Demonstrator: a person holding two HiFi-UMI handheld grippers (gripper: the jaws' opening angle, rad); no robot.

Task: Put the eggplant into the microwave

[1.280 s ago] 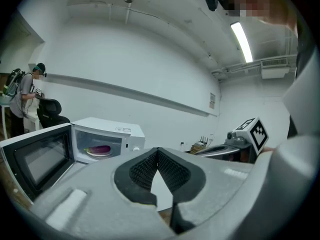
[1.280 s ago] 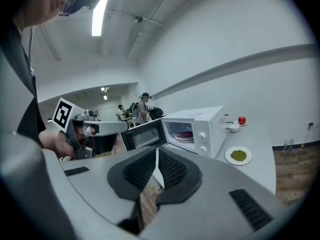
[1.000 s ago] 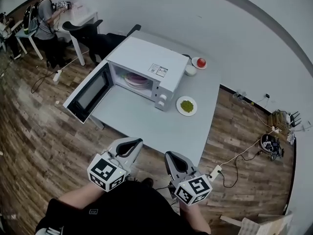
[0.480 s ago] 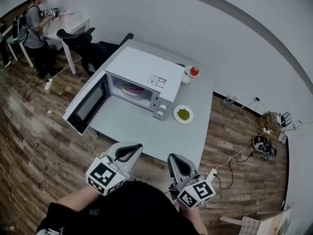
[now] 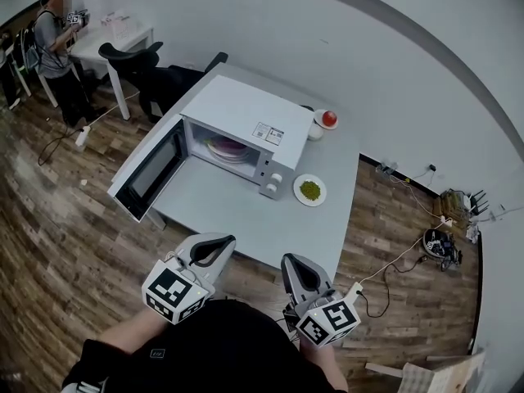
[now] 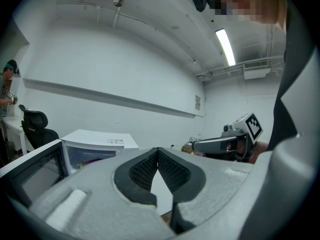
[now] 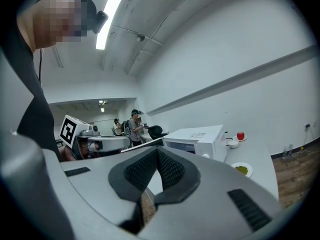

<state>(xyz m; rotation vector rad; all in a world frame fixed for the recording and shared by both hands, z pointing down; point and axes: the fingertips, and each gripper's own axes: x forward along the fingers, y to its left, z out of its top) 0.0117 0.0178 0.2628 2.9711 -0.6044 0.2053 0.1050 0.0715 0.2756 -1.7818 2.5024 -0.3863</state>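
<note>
- Nearest, at 7 o'clock in the head view: left gripper [image 5: 223,239], pressed together with nothing between the pads, seemingly just short of the near edge of the surface [image 5: 237,215].
- At 5 o'clock: right gripper [image 5: 288,260], likewise pressed together and empty, beside its twin and pointing toward 12 o'clock.
- Beyond both, at 12 o'clock: microwave [image 5: 246,105] on the surface, with its door [image 5: 151,170] swung wide toward 9 o'clock, out at the surface's edge.
- Inside the cavity: purplish shape [image 5: 228,147], round and flat-looking, probably the eggplant on a dish but too small to confirm. No eggplant anywhere on the surface.
- At 3 o'clock of the microwave: plate [image 5: 309,190] of green bits. At 1 o'clock, a cup [image 5: 318,131] and a red fruit [image 5: 329,119] on a small dish, near the wall.
- Farthest, at 10 o'clock: chair [image 5: 135,56] and a second person [image 5: 53,23] at a desk.
- Risk if that shape is the eggplant: little left to spoil, though any reach could clip the open door on the left gripper's side and shove the microwave.
- Risk if not: nothing to take in view, so a search needed. Pressed-together jaws would only push a thing away unless spread first.
- Risk underfoot: cable [image 5: 393,264] on the floor at 3 o'clock, a likely snag on a sideways step.
</note>
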